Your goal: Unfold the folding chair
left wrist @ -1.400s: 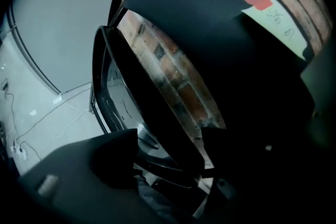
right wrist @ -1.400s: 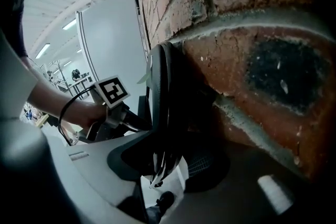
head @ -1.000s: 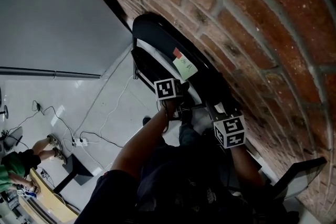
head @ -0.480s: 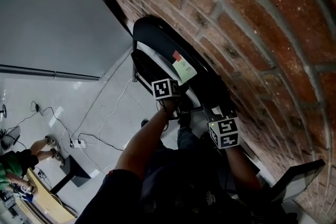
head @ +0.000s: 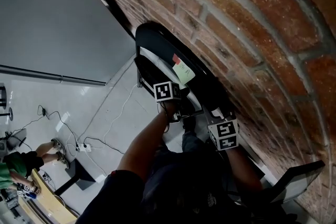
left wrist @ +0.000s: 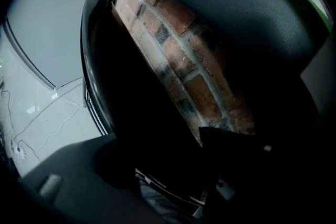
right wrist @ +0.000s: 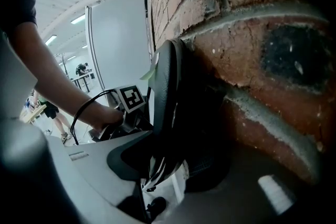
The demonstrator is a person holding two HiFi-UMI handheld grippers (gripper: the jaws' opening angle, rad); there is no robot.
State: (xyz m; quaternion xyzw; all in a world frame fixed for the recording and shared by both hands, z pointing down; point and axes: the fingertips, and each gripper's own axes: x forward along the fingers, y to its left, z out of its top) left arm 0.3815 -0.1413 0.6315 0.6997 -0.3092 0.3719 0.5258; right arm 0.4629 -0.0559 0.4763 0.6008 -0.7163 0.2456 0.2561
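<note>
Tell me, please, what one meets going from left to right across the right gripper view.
person's arm → marker cube → folding chair → brick wall

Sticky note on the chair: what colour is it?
The sticky note is pale green, with a red tab beside it. Head view shows it best.
</note>
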